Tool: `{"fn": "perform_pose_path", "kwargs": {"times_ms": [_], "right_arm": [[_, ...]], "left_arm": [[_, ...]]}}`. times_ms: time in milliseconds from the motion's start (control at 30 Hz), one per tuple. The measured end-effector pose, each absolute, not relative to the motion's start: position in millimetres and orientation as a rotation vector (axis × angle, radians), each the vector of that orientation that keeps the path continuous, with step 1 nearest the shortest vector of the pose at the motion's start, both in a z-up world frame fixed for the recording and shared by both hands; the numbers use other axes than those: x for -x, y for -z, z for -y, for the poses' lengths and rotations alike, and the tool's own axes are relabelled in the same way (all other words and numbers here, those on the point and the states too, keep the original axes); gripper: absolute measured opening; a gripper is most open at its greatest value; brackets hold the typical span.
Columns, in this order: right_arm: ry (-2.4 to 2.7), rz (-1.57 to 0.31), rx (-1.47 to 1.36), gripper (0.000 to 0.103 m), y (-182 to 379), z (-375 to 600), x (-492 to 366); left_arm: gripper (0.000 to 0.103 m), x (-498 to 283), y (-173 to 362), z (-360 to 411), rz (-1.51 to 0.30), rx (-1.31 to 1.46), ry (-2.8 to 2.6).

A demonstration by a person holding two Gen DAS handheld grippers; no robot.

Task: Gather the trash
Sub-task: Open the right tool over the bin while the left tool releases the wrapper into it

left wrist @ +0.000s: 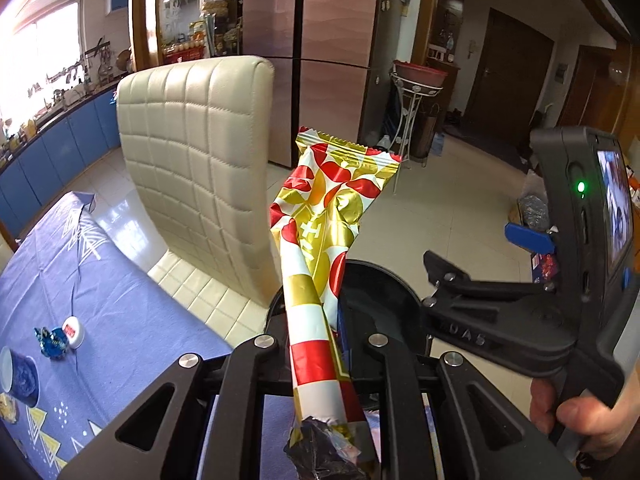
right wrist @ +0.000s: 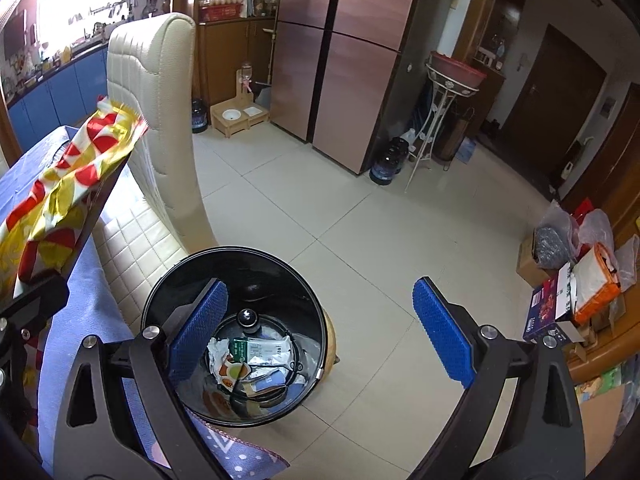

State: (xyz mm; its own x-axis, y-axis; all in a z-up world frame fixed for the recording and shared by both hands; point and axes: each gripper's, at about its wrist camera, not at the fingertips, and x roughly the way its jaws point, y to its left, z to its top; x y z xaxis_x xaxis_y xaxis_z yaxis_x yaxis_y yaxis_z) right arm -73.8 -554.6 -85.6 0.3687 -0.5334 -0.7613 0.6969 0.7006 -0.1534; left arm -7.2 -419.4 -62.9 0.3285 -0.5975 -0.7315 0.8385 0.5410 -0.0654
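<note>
My left gripper point(left wrist: 320, 336) is shut on a long red, gold and white snack wrapper point(left wrist: 324, 216) that sticks up past the fingers, just short of the black trash bin point(left wrist: 384, 292). The wrapper also shows at the left of the right wrist view point(right wrist: 68, 184). My right gripper point(right wrist: 320, 332) is open and empty, its blue pads point(right wrist: 444, 332) spread above the black bin point(right wrist: 236, 264), which holds several wrappers point(right wrist: 260, 356). The right gripper also shows at the right of the left wrist view point(left wrist: 532, 240).
A cream padded chair point(left wrist: 200, 160) stands beside the bin. The table has a blue cloth point(left wrist: 100, 300) with a blue crumpled wrapper point(left wrist: 52, 342), a small white lid point(left wrist: 74, 332) and a cup point(left wrist: 16, 376). Boxes and bags point(right wrist: 576, 280) lie at the right on the tiled floor.
</note>
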Motion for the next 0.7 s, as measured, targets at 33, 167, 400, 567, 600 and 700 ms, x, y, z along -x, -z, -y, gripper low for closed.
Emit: {"fn": "perform_pose_path", "kwargs": {"times_ms": [33, 167, 400, 567, 600, 700], "right_arm": [[0.801, -0.891, -0.21, 0.093, 85.9, 555.7, 76.0], [0.822, -0.89, -0.224, 0.093, 87.9, 561.1, 85.2], [0.838, -0.9, -0.254, 0.093, 92.0, 567.0, 93.0], [0.791, -0.902, -0.246, 0.093, 90.6, 554.8, 79.7], [0.778, -0.901, -0.24, 0.093, 89.9, 551.3, 76.6], [0.721, -0.896, -0.214, 0.093, 87.1, 533.2, 56.6]], "left_arm": [[0.022, 7.7, 63.2, 422.5, -0.789, -0.353, 0.975], [0.084, 6.7, 58.8, 423.6, -0.778, -0.278, 0.981], [0.092, 1.9, 59.4, 423.2, -0.776, -0.264, 0.953], [0.092, -8.4, 59.2, 405.5, -0.789, -0.244, 0.89], [0.092, -11.0, 58.3, 400.3, -0.787, -0.241, 0.876], [0.092, -23.1, 55.5, 376.2, -0.777, -0.226, 0.807]]}}
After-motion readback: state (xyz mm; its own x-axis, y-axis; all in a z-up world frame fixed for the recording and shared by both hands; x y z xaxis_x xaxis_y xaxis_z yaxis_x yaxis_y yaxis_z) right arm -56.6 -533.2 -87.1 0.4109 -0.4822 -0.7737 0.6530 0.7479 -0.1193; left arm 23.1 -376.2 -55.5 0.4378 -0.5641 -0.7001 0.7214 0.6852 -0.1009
